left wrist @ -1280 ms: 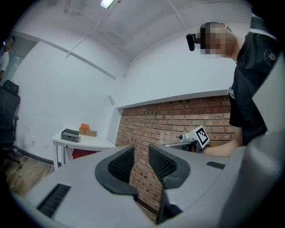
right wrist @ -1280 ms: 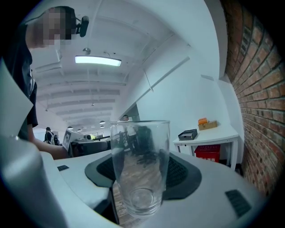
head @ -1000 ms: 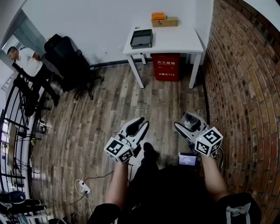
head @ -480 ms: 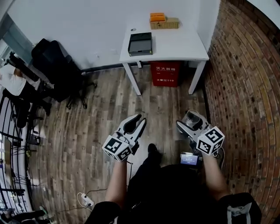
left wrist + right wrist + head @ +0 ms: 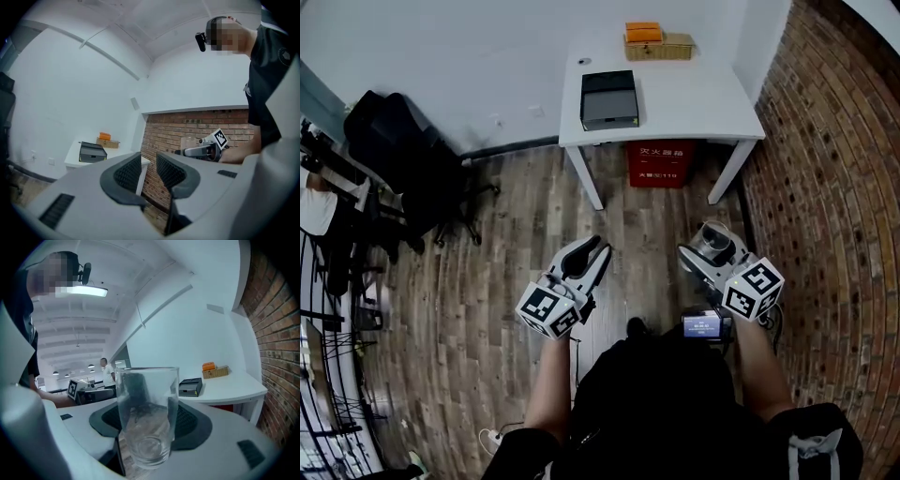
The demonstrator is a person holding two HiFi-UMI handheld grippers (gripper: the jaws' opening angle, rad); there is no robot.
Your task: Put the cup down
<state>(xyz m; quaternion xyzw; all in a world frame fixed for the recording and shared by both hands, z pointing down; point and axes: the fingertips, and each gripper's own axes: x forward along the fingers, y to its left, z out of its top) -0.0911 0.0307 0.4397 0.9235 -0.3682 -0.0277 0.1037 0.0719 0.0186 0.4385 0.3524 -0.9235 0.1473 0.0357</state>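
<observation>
A clear empty glass cup [image 5: 147, 413] stands upright between the jaws of my right gripper [image 5: 150, 423], which is shut on it. From the head view the cup [image 5: 712, 240] and right gripper [image 5: 705, 253] hang in the air over the wooden floor, short of the white table [image 5: 694, 94]. My left gripper [image 5: 592, 255] floats to the left at about the same height. Its jaws [image 5: 148, 168] stand a narrow gap apart with nothing between them. The left gripper view also catches the right gripper [image 5: 206, 150] against the brick wall.
On the white table sit a black box [image 5: 609, 98] and a wicker basket [image 5: 659, 45] with an orange thing on it. A red box [image 5: 661, 161] stands under the table. Brick wall [image 5: 834, 187] on the right, black office chair [image 5: 394, 155] at the left.
The view has moved forward, so the table sits larger and lower in the frame. The standing person at the left has slid almost out of view. Both grippers keep their poses; the cup stays held.
</observation>
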